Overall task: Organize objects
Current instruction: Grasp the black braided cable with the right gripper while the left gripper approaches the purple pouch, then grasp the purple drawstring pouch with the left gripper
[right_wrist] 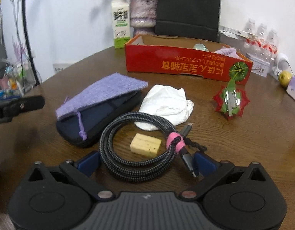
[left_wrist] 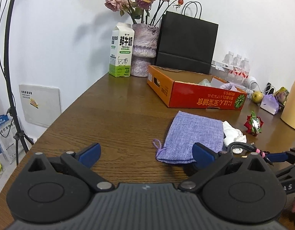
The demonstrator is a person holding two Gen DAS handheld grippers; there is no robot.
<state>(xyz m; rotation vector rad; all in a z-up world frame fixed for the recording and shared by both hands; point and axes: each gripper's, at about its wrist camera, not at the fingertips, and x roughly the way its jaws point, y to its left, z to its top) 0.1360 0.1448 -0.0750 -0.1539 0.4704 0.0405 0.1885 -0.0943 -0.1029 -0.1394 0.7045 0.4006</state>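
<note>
Lying nearest, just ahead of the right tongs [right_wrist: 147, 163]: coiled braided cable [right_wrist: 137, 147], bound with a pink tie [right_wrist: 175, 140], near loop of the coil between the two blue pads, plug end beside the right pad. Right tongs spread wide, gripping nothing; contact with the cable not clear. Inside the coil: small yellowish block [right_wrist: 145, 144], flat on the tabletop [right_wrist: 243, 143]. Judged: cable the likeliest next pick, right hand nearer, straight ahead along its fingers.

Left tongs [left_wrist: 147, 153] likewise spread wide and empty, hovering low over the tabletop; right pad in front of the near corner of the purple woven pouch [left_wrist: 191, 138], touching or not cannot be told. Pouch long axis running away from the tongs, drawstring end nearest, resting atop a dark blue case [right_wrist: 101, 118].

Beyond the coil: crumpled white tissue [right_wrist: 166, 105], touching the cable. To the right, apart: red and green ornament [right_wrist: 230, 101].

Farther: open red cardboard box [right_wrist: 185, 63], long side facing, some items already inside; probable destination.

At the wall: milk carton [left_wrist: 121, 51], vase of dried roses [left_wrist: 143, 48], black paper bag [left_wrist: 187, 42].
</note>
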